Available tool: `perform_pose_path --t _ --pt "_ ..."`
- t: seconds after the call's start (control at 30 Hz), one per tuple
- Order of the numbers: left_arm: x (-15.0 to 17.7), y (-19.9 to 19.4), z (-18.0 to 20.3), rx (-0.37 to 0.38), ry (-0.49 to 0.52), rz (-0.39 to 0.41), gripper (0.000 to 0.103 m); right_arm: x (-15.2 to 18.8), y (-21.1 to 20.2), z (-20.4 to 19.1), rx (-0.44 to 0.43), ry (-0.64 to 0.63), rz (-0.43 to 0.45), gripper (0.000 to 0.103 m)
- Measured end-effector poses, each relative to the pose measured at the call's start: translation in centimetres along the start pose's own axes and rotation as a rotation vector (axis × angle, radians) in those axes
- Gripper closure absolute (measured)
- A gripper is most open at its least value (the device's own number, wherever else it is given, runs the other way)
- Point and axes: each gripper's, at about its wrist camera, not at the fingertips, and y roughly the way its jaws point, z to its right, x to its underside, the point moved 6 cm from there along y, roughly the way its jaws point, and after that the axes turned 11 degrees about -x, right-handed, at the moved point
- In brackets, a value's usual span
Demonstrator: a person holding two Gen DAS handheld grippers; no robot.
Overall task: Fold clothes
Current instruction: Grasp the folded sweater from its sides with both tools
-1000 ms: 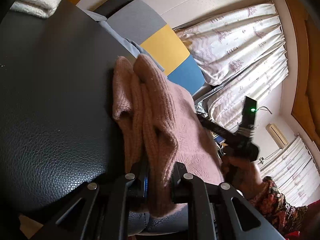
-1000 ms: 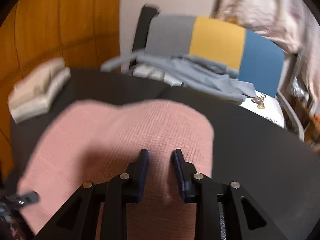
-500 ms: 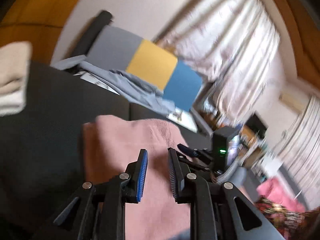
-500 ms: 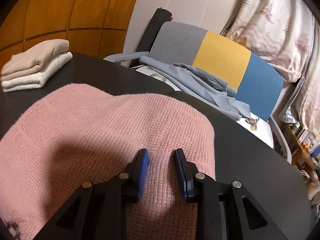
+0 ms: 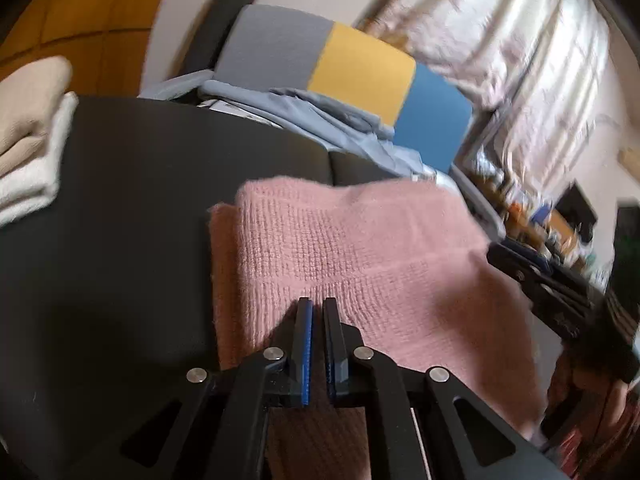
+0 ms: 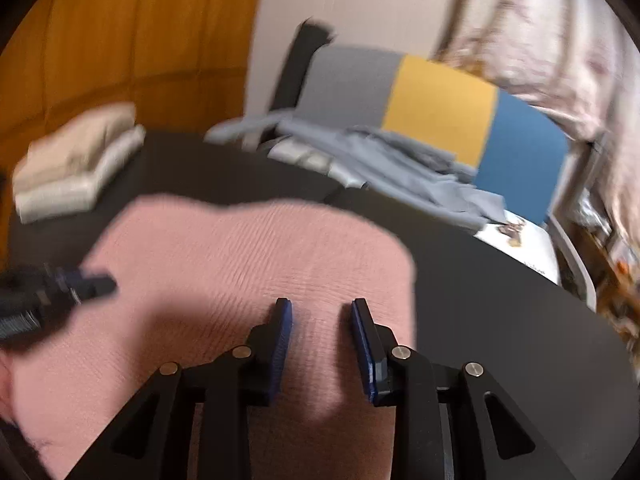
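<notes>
Bare table (image 5: pixel 132 216) left of the sweater (image 5: pixel 360 256) gives free passage. Folded stack (image 5: pixel 28 136) blocks the far-left corner; chair (image 6: pixel 440 120) with grey cloth (image 6: pixel 400 168) bounds the far edge.

No legible text, label, brand, number or sign appears in either wrist view. The white sheet (image 6: pixel 520 240) lying beside the grey, yellow and blue chair back (image 6: pixel 436 120) carries a small dark mark and a faint printed line, but both are too blurred to read.
</notes>
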Motion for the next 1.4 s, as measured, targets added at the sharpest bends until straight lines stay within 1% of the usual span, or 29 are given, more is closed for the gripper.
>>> perform_pose_path --t 0.03,0.07,0.1,0.17,0.2,0.27,0.33,0.4,0.43,0.5,0.53,0.57,0.67,0.73,0.8,0.83,0.87,0.9,0.97,1.0,1.07,1.1,1.13,1.2,1.27,1.3,1.33,1.37,1.4 --pt "-0.1 -1.4 0.3 0.011 -0.007 0.055 0.093 0.3 -0.7 -0.2 0.005 -0.005 -0.002 0.071" --pt "0.1 -2.6 0.8 0.014 0.008 0.104 0.086 0.6 -1.3 -0.4 0.014 -0.013 -0.01 0.071" --pt "0.5 -2.9 1.5 0.007 0.054 0.118 0.084 0.9 -1.9 -0.6 0.022 -0.022 -0.018 0.071" --pt "1.8 -2.8 3.2 -0.018 0.179 0.112 0.084 2.1 -2.1 -0.7 -0.003 0.004 -0.038 0.071" --pt "2.5 -2.3 3.6 -0.044 0.224 0.095 0.084 2.6 -1.9 -0.7 -0.016 0.018 -0.041 0.071" --pt "3.5 -0.7 3.4 -0.11 0.273 0.044 0.084 3.4 -1.1 -0.6 -0.018 0.016 -0.055 0.071" --pt "3.6 -0.2 2.7 -0.108 0.251 0.047 0.084 3.6 -0.6 -0.7 -0.026 0.008 -0.054 0.07" --pt "3.5 0.0 2.1 -0.119 0.245 0.047 0.084 3.9 0.0 -0.6 -0.048 0.037 -0.052 0.07" --pt "3.5 0.2 1.9 -0.123 0.248 0.051 0.084 4.0 0.5 -0.7 -0.053 0.033 -0.069 0.068" --pt "3.5 0.5 1.4 -0.128 0.254 0.063 0.084 4.2 1.6 -1.1 -0.059 0.016 -0.107 0.068" --pt "3.5 0.6 1.2 -0.127 0.254 0.068 0.084 4.1 2.1 -1.3 -0.049 -0.005 -0.119 0.068" --pt "3.4 0.7 1.2 -0.125 0.258 0.072 0.084 3.9 2.5 -1.5 -0.036 -0.027 -0.13 0.068" --pt "3.1 0.4 1.3 -0.098 0.272 0.067 0.084 3.5 3.0 -1.2 -0.053 -0.007 -0.116 0.068" --pt "2.7 -0.3 1.1 -0.078 0.253 0.051 0.084 3.4 2.6 -1.0 -0.06 0.002 -0.105 0.068" --pt "2.2 -2.0 0.8 -0.053 0.214 0.058 0.083 3.1 1.5 -1.1 -0.067 0.014 -0.09 0.062" --pt "1.9 -3.0 0.5 -0.045 0.193 0.08 0.08 2.9 0.6 -1.1 -0.079 0.039 -0.068 0.05" --pt "1.5 -4.0 0.1 -0.04 0.173 0.105 0.078 2.8 -0.5 -1.0 -0.089 0.077 -0.036 0.036" --pt "1.1 -4.8 -0.6 -0.026 0.137 0.117 0.077 2.9 -1.3 -0.5 -0.087 0.116 -0.011 0.032" --pt "0.2 -5.8 -2.2 0.019 0.046 0.121 0.065 3.1 -2.8 0.7 -0.086 0.2 0.02 0.03" --pt "-0.2 -6.0 -3.1 0.05 -0.017 0.106 0.062 3.2 -3.3 1.3 -0.092 0.241 0.023 0.03" --pt "-0.8 -5.4 -5.0 0.122 -0.166 0.047 0.054 3.4 -4.0 2.8 -0.116 0.318 0.027 0.03" --pt "-0.9 -4.8 -5.9 0.156 -0.239 0.009 0.052 3.4 -4.1 3.5 -0.136 0.349 0.021 0.029" --pt "-0.9 -4.1 -6.2 0.18 -0.279 -0.026 0.05 3.4 -3.9 3.9 -0.16 0.376 0.005 0.028" --pt "-0.7 -2.8 -6.2 0.212 -0.308 -0.089 0.05 3.4 -3.2 4.8 -0.218 0.438 -0.028 0.026" --pt "-0.5 -1.5 -6.1 0.244 -0.337 -0.152 0.045 3.4 -2.4 5.3 -0.245 0.482 -0.054 0.024" --pt "-0.3 -0.9 -5.8 0.246 -0.328 -0.18 0.042 3.4 -1.9 5.6 -0.264 0.5 -0.067 0.022" --pt "-0.1 -0.4 -5.3 0.233 -0.302 -0.206 0.034 3.4 -1.3 5.8 -0.284 0.517 -0.08 0.022" --pt "0.1 0.2 -5.0 0.216 -0.277 -0.23 0.029 3.5 -0.8 5.8 -0.297 0.527 -0.092 0.022" --pt "0.2 0.6 -4.7 0.201 -0.255 -0.244 0.028 3.6 -0.1 6.0 -0.313 0.54 -0.116 0.021"
